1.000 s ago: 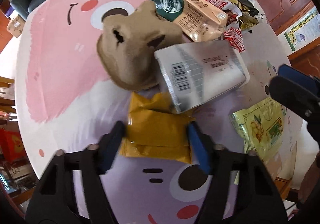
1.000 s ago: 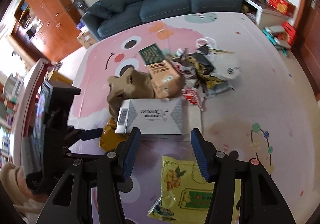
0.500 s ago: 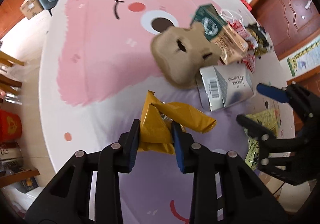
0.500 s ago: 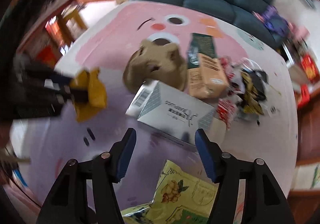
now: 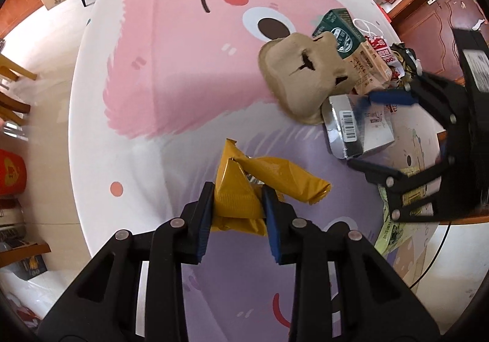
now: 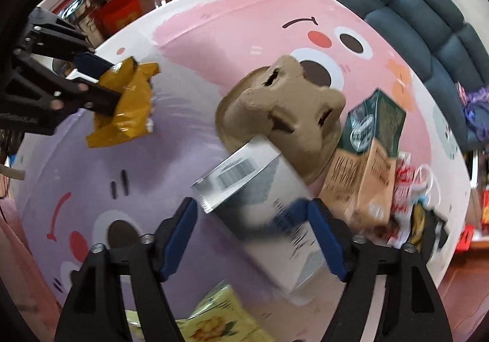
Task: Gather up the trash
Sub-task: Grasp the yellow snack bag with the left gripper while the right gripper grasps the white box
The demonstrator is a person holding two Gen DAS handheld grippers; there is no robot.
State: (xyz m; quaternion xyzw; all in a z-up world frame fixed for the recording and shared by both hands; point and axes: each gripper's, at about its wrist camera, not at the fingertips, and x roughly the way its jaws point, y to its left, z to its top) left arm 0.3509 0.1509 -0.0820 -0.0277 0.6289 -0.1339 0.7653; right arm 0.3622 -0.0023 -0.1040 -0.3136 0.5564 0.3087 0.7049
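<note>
Currently the yellow wrapper (image 5: 244,186) is sitting pinched between the left gripper (image 5: 237,204) jaws, crumpled, lifted clear of the cartoon play mat (image 5: 183,60). Taking the brown pulp tray (image 5: 302,73) as landmark: wrapper is hanging well apart from it, toward the mat's purple part. White barcode box (image 6: 259,204) is lying just beside the tray, one end tucked under its edge. Right gripper (image 6: 253,226) is hovering over that box, jaws spread wide and straddling it, not pinching; box is motion-blurred there. Green-and-tan carton (image 6: 369,152) is leaning against the tray's far side, with red-white wrappers and a dark bag piled beyond it. Yellow-green snack bag (image 6: 220,320) is lying on the mat beyond the box from the tray. Blue sofa (image 6: 428,15) is standing past the mat's far edge.
</note>
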